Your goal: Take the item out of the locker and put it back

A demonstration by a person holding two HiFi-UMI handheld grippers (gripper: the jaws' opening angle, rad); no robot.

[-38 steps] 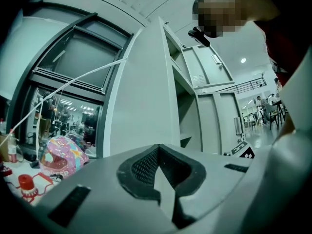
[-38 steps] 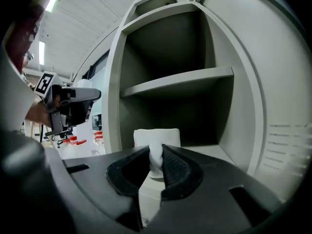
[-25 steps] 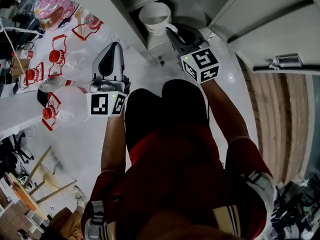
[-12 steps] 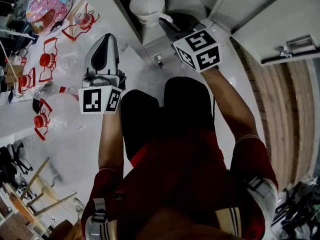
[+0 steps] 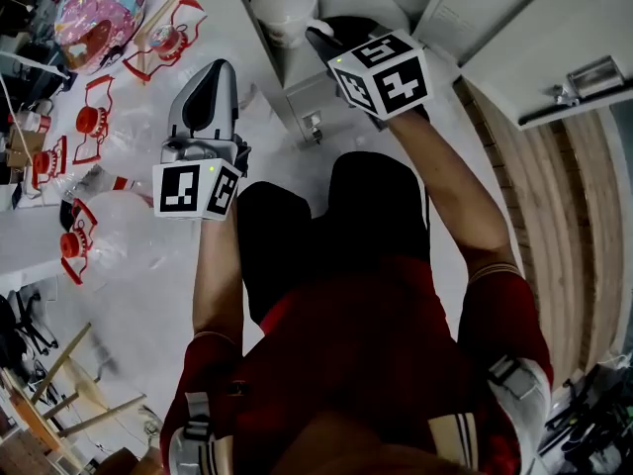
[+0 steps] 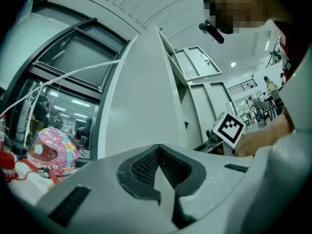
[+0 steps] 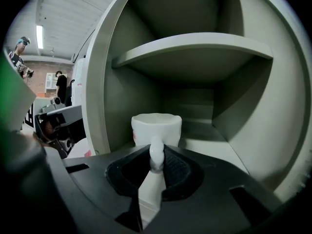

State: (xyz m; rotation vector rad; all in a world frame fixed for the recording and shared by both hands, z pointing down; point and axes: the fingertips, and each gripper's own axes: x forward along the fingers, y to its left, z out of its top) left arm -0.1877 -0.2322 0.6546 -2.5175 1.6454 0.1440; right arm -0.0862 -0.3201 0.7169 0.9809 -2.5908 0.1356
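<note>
Change since a second earlier: the white ceramic mug (image 5: 282,13) had slid a little toward the top left of the head view together with the right gripper (image 5: 318,40), and the grip on it looked the same.
Mug: it stood upright at the mouth of the grey metal locker (image 5: 307,92), in the compartment under the shelf (image 7: 195,45). Whether its base touched the compartment floor could not be told.
Handle: the looped handle (image 7: 156,152) pointed out of the locker, straight toward the gripper.
Right gripper: its jaws were clamped on that handle, the pads (image 7: 176,167) pressing it from both sides, and it reached into the locker's opening from in front.
Left gripper: the left gripper (image 5: 223,67) had its jaws together with nothing between them. It was held outside the locker, beside its left side wall.
Locker door: the grey door (image 5: 554,47) hung open to the locker's right.
Floor left of the locker: clear plastic bottles with red caps (image 5: 99,117) and a pink helmet (image 5: 94,13) lay well apart from it.
Progress: the mug was gripped, so picking it up looked done. Whether it was coming out or going back, the pictures did not settle.
Left to do: judging from this, setting the mug down inside, letting go of the handle and drawing the gripper clear.
</note>
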